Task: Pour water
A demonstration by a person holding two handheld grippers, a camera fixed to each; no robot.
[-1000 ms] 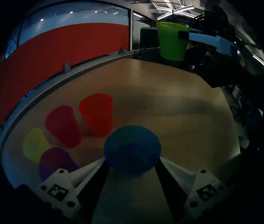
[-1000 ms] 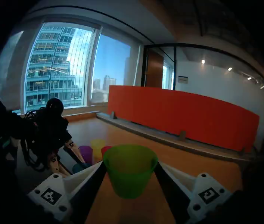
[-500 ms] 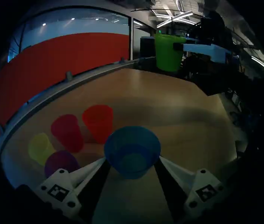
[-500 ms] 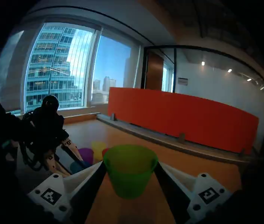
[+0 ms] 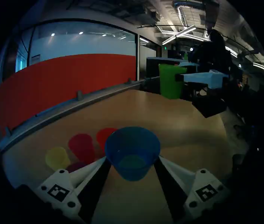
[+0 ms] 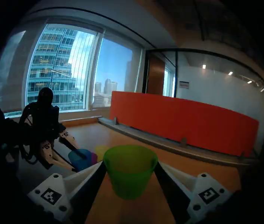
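The pale wooden tabletop [image 5: 184, 123] spreads wide. Above it, the left gripper [image 5: 132, 159] has its fingers closed on an upright blue plastic cup [image 5: 132, 149]. Well apart, the right gripper [image 6: 130, 164] fingers clamp an upright green plastic cup [image 6: 130, 175]. A yellow plastic cup [image 5: 57, 157] and a dark red plastic cup [image 5: 81, 145] stand on the tabletop.

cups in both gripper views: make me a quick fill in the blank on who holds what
1. The left gripper is shut on the ___.
2. The right gripper is shut on the ___.
3. The yellow cup stands unheld on the ___.
Missing: blue cup; green cup; table.
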